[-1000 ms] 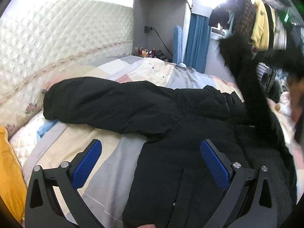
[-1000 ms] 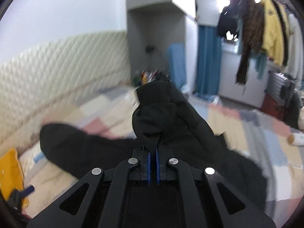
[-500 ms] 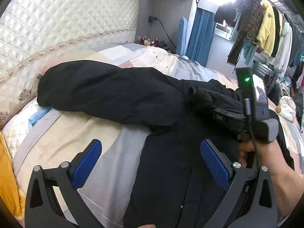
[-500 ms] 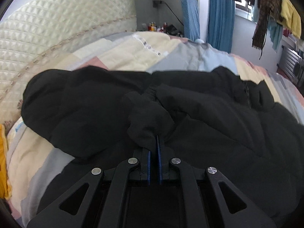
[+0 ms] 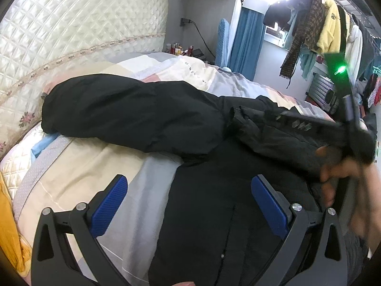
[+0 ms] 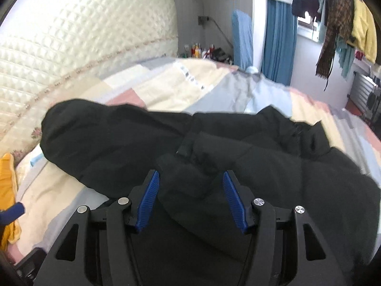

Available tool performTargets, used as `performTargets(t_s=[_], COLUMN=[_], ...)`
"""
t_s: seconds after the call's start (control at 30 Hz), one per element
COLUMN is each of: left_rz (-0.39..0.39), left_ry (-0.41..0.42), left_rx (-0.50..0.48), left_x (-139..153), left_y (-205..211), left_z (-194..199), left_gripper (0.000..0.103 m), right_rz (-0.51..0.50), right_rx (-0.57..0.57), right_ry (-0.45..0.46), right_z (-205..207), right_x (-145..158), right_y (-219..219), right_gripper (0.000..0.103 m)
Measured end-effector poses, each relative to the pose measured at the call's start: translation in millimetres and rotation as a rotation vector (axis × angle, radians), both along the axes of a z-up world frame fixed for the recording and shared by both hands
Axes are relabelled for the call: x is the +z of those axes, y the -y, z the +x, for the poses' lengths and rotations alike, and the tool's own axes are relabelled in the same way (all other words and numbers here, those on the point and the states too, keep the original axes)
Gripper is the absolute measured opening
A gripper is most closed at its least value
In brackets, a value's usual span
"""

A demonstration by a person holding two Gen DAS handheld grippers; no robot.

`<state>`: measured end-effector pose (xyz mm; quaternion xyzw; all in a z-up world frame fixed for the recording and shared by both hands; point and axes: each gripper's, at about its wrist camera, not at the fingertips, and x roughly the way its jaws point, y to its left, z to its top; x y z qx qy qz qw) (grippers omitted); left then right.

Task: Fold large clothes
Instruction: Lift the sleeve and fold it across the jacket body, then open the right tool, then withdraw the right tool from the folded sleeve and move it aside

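Note:
A large black padded coat (image 5: pixel 202 190) lies on the bed, one sleeve (image 5: pixel 123 114) stretched left toward the headboard. Its other sleeve (image 6: pixel 190 176) is folded across the chest, cuff lying between the fingers of my right gripper (image 6: pixel 190 195), which is open and not gripping it. My left gripper (image 5: pixel 190 205) is open and empty, hovering over the coat's front near its left edge. The right gripper's body and the hand holding it (image 5: pixel 338 147) show at the right of the left wrist view.
The bed has a patchwork cover (image 5: pixel 100 166) and a quilted cream headboard (image 5: pixel 71 35). A yellow cloth (image 5: pixel 9 226) lies at the left edge. Clothes hang on a rack (image 5: pixel 328 28) at the far right. Small bottles (image 6: pixel 200 48) stand on a bedside shelf.
The right gripper carried the sleeve down onto the coat's chest, then opened and let it go. The left gripper stayed open and barely moved.

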<state>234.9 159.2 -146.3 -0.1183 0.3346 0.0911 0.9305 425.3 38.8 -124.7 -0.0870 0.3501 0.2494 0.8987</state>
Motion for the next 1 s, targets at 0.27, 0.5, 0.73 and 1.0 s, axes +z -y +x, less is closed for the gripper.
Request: performTargets(t_s=[0.27,0.5,0.73,1.0], left_rz=[0.047,0.072,0.050,0.041], left_ry=[0.032,0.049,0.060,0.061], left_rx=[-0.050,-0.096,-0.127,-0.140], left_x=[18,25,24,18], left_y=[26,50,64,75], left_z=[-9,-14,-15,-12], left_gripper=[0.103,0.103,0.103,0.103], right_rz=[0.036,0.064,0.058,0.064], right_rx=[-0.052,-0.138,-0.236,-0.352], right_ry=[0.095,0.133,0.119,0.098], right_z=[-32,-59,-76,-84], right_x=[48,57,37,8], right_y=[54,113,175,239], right_gripper=[0.054,0.055,0.056,0.065])
